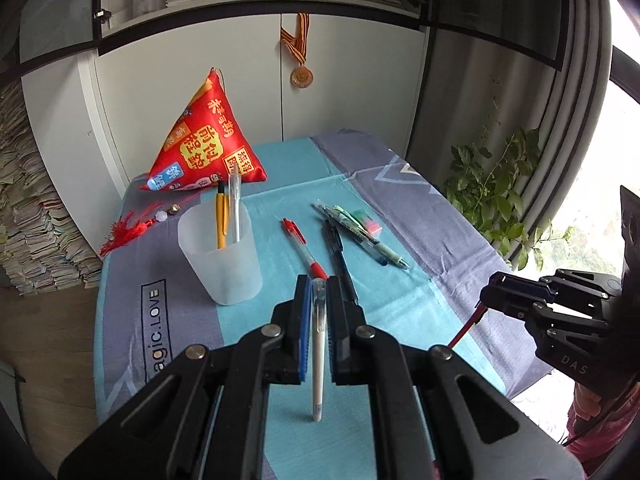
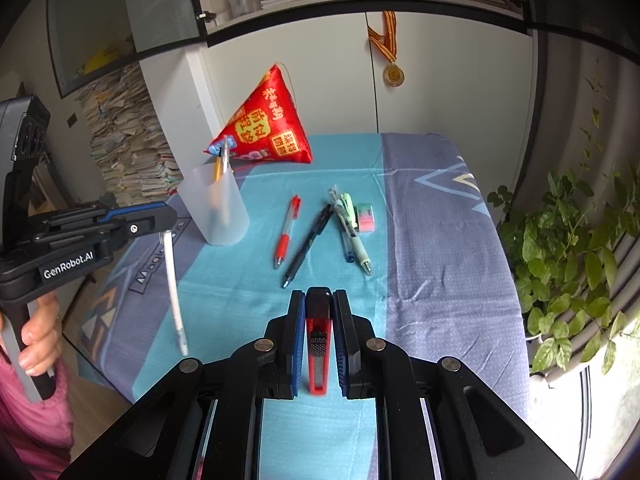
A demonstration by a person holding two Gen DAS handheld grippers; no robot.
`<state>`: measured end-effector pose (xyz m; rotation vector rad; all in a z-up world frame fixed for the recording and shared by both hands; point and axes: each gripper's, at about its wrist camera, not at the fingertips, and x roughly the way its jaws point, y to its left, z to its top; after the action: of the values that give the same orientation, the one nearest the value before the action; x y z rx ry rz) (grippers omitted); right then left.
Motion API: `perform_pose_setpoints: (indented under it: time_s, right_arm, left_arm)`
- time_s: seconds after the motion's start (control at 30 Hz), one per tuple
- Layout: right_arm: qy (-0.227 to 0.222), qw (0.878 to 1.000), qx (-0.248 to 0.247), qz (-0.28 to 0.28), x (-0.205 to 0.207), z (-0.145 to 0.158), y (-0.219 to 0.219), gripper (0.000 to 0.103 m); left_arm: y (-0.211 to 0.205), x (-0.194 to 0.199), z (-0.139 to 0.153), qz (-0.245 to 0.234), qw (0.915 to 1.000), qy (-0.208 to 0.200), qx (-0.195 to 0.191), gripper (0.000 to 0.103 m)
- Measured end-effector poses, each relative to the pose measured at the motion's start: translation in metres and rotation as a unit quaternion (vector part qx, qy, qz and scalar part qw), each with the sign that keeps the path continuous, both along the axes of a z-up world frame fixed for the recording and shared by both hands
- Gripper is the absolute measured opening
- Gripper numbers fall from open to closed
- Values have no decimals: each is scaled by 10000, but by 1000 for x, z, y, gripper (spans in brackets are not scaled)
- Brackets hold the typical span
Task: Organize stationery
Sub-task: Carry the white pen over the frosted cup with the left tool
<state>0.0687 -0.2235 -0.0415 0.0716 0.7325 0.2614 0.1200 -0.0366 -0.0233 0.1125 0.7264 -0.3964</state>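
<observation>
The white pen (image 1: 318,354) hangs clamped in the left gripper (image 1: 319,292), lifted clear of the teal-and-grey tablecloth (image 1: 400,184). In the right wrist view it dangles nearly upright from the jaws, tip down, above the near-left part of the table. The jaws are closed tight on its upper end, blue pads pressing either side. A hand (image 2: 38,332) at the left edge of that view grips the tool's handle, above a pink sleeve, and the gripper points forward and downward toward the table.

The right gripper (image 2: 319,300) is likewise clenched, on a red utility knife (image 2: 319,340) (its black ribbed slider faces the camera). The knife lies lengthwise between the pads, held above the near edge of the cloth. From the left wrist view this gripper sits at the right, with a thin red part of the knife poking out below it.

Further out, the translucent cup (image 1: 219,256) stands upright on the left part of the cloth, holding a yellow pen (image 1: 221,220) and a clear pen (image 1: 235,208). To its right lie a red pen (image 1: 304,250), a black pen (image 1: 340,256), and a small cluster of green and clear pens (image 1: 362,236) just beside a pink-green eraser (image 1: 370,222). Behind the cup a red triangular pouch (image 1: 204,140) stands near the cabinet (image 1: 352,80).
</observation>
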Motion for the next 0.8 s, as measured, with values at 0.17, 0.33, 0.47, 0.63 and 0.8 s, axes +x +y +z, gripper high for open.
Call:
perform_pose_setpoints:
  time_s: [0.17, 0.33, 0.47, 0.63, 0.8]
  right_arm:
    - [-99, 9999, 18, 23, -4, 6, 4, 14]
    - [-95, 9999, 28, 46, -4, 6, 7, 14]
    - [-80, 9999, 18, 65, -3, 5, 9, 14]
    - [-104, 9999, 35, 72, -2, 6, 10, 14]
    - [-128, 9999, 32, 92, 1, 8, 13, 14]
  left_arm:
    - [2, -2, 17, 48, 9997, -254, 33, 6]
    - [4, 6, 41, 170, 9985, -518, 75, 6]
    - [13, 14, 66, 340, 9964, -771, 54, 6]
    - [28, 30, 97, 639, 9932, -976, -3, 6]
    - [37, 49, 111, 888, 9899, -1096, 102, 6]
